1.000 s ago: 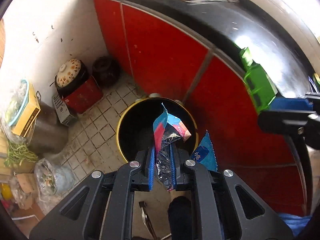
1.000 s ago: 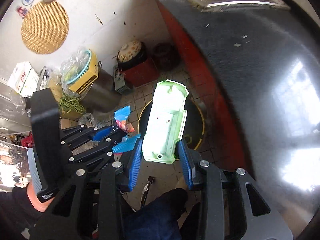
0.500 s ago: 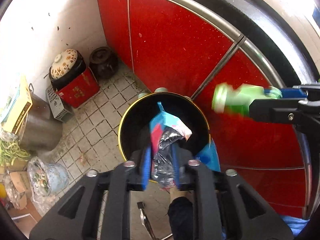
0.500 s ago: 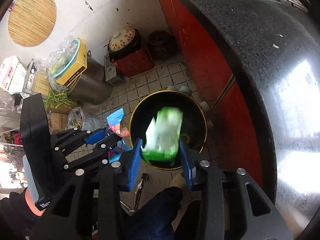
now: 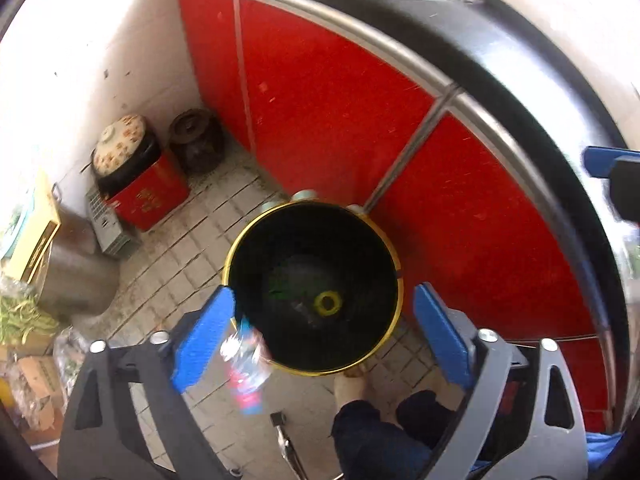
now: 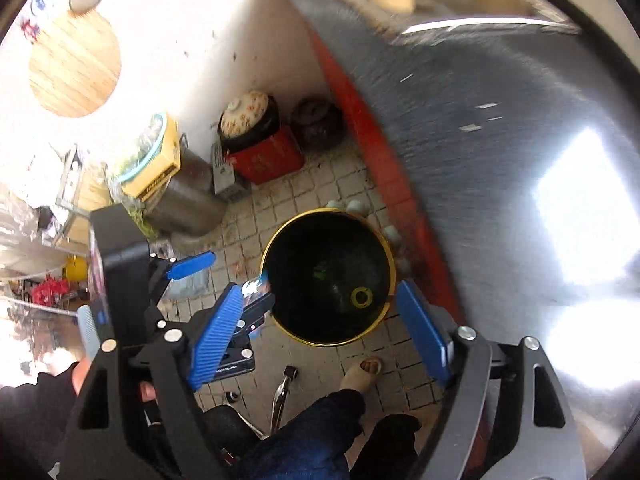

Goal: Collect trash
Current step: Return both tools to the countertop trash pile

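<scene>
Left wrist view: the left gripper (image 5: 324,336), jaws just spread wide, grips nothing; a wrapper (image 5: 244,364) (blurred) hangs beside its left pad, outside the bin's (image 5: 394,280) rim.

Right wrist view: the right gripper (image 6: 320,332), jaws just opened, is empty above the bin (image 6: 267,256); green trash (image 6: 320,271) lies inside.

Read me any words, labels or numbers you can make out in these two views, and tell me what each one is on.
None can be read for certain.
Yellow box: dark print along its side, too blurred.
Red tin: gold markings, illegible.
Falling wrapper: printing smeared by motion.
Left gripper: small white label, too small.
</scene>
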`<move>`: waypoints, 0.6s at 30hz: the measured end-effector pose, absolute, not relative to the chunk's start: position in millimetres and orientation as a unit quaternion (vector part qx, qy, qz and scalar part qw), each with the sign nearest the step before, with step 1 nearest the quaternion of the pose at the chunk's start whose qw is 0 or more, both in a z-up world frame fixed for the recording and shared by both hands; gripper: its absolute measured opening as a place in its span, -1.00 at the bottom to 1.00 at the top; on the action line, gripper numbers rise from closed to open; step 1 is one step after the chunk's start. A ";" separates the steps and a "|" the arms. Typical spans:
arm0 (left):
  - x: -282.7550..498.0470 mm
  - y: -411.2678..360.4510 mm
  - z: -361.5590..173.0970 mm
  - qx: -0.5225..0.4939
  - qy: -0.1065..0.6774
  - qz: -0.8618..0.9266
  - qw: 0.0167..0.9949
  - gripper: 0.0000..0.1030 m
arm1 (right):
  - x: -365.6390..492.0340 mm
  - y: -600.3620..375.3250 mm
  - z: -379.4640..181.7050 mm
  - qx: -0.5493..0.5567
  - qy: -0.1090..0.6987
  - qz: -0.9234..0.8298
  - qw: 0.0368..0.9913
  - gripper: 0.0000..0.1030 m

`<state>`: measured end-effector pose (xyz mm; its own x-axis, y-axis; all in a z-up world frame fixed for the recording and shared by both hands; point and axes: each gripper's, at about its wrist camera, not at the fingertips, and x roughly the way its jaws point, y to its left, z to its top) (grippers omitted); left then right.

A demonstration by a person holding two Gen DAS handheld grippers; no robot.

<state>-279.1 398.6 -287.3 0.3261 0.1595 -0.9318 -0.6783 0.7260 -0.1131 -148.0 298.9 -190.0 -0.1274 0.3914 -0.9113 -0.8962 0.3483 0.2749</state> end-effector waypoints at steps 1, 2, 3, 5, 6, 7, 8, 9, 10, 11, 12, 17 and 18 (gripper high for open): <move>-274.7 395.2 -283.1 -0.248 0.513 0.268 0.777 0.75 | -142.0 289.2 -180.4 -0.224 0.538 0.521 0.624 0.52; -271.7 392.6 -279.1 -0.246 0.512 0.265 0.779 0.75 | -136.2 280.4 -171.5 -0.216 0.535 0.518 0.631 0.52; -266.4 389.0 -272.9 -0.241 0.512 0.260 0.783 0.75 | -128.5 267.2 -160.0 -0.208 0.530 0.513 0.642 0.53; -256.9 381.8 -259.2 -0.227 0.510 0.262 0.787 0.75 | -113.2 239.6 -138.9 -0.189 0.520 0.506 0.662 0.57; -253.9 379.3 -254.7 -0.224 0.508 0.260 0.790 0.75 | -106.6 227.6 -131.1 -0.184 0.515 0.502 0.670 0.62; -247.2 373.0 -245.2 -0.219 0.505 0.256 0.794 0.76 | -97.9 210.8 -121.9 -0.176 0.508 0.494 0.683 0.64; -242.2 367.9 -238.7 -0.215 0.504 0.254 0.797 0.77 | -90.9 197.5 -115.7 -0.169 0.504 0.488 0.692 0.64; -236.8 362.3 -231.5 -0.210 0.502 0.252 0.800 0.77 | -79.4 175.7 -107.1 -0.158 0.500 0.476 0.706 0.65; -228.8 353.6 -221.4 -0.204 0.500 0.248 0.804 0.78 | -72.4 160.2 -103.0 -0.150 0.499 0.467 0.714 0.65; -221.2 344.8 -212.5 -0.199 0.498 0.241 0.809 0.78 | -64.2 142.1 -98.2 -0.141 0.497 0.456 0.725 0.65; -213.4 335.8 -203.7 -0.191 0.495 0.233 0.815 0.78 | -52.3 118.2 -92.0 -0.132 0.493 0.436 0.742 0.65; -150.2 266.2 -156.0 -0.133 0.479 0.177 0.849 0.81 | -8.2 13.1 -77.8 -0.088 0.483 0.333 0.805 0.65; -136.0 253.0 -150.2 -0.125 0.477 0.159 0.855 0.82 | 1.1 -12.3 -77.0 -0.074 0.483 0.307 0.816 0.65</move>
